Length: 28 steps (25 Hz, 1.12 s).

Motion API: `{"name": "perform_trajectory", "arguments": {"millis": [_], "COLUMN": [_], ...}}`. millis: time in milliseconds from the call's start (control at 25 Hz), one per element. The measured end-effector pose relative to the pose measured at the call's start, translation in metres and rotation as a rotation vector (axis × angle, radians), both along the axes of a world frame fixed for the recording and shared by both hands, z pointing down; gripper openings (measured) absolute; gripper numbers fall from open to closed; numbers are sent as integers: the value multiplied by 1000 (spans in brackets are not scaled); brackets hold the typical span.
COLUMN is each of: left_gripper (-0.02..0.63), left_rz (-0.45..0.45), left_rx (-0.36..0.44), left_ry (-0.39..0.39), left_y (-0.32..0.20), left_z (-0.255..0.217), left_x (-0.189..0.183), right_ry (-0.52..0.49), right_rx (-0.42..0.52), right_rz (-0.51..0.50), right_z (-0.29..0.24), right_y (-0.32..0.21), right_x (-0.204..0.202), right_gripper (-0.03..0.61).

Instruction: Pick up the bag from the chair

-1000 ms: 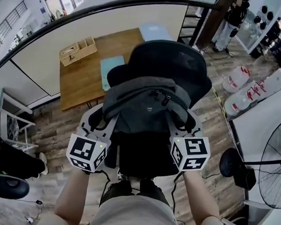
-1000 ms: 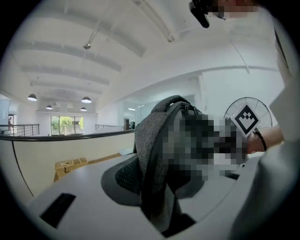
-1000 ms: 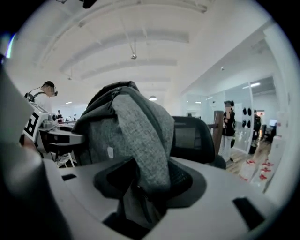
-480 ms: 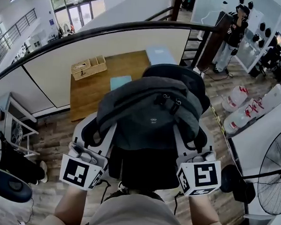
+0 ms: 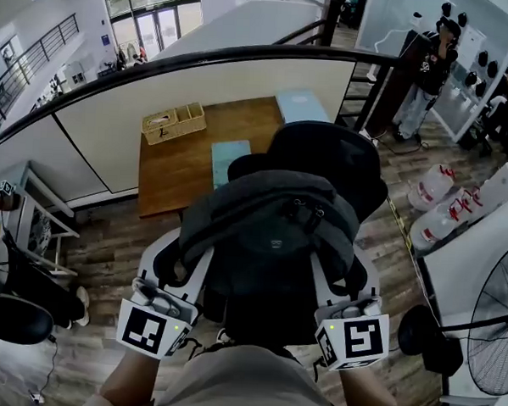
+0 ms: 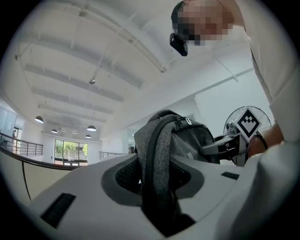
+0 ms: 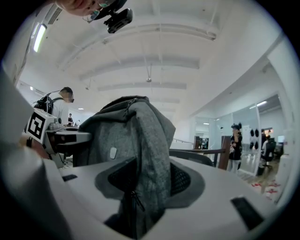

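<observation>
A grey backpack hangs lifted in front of the black office chair, held from both sides. My left gripper is shut on the bag's left shoulder strap, which is pinched between its white jaws. On the other side my right gripper is shut on the grey fabric of the bag, zip side showing. In the head view the bag covers the chair's seat. The right gripper's marker cube shows past the bag in the left gripper view.
A wooden table with a small crate and blue pads stands behind the chair, below a black railing. Water jugs and a floor fan are at the right. A person stands at the far right.
The backpack has risen off the chair seat, both grippers lifting with it. The view has tilted upward, so the table and railing sit lower in the picture.
</observation>
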<state>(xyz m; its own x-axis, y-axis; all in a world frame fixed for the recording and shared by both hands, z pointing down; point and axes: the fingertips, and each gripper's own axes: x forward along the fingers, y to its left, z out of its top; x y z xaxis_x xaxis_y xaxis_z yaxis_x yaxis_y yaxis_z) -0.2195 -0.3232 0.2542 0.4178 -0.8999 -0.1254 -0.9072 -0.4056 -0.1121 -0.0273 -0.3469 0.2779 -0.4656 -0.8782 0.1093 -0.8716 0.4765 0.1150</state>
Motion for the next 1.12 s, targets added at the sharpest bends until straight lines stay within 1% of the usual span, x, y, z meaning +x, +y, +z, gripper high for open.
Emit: {"name": "perform_trajectory", "arguments": {"millis": [120, 280, 480, 800, 1120], "left_gripper": [130, 130, 130, 130, 130], "left_rz": [-2, -5, 4, 10, 25], "left_rx": [-9, -13, -35, -47, -35], "left_ry": [-10, -8, -6, 8, 14], "left_y": [0, 2, 5, 2, 2], "left_z": [3, 3, 3, 6, 4], "left_x": [-2, -2, 0, -2, 1], "right_ry": [-9, -19, -9, 2, 5], "right_rx": [-16, -16, -12, -23, -19], "right_rz": [0, -3, -3, 12, 22], "right_z": [6, 6, 4, 6, 5], "right_y": [1, 4, 7, 6, 10], "right_x": [-2, -3, -1, -3, 1], "right_gripper": [189, 189, 187, 187, 186]}}
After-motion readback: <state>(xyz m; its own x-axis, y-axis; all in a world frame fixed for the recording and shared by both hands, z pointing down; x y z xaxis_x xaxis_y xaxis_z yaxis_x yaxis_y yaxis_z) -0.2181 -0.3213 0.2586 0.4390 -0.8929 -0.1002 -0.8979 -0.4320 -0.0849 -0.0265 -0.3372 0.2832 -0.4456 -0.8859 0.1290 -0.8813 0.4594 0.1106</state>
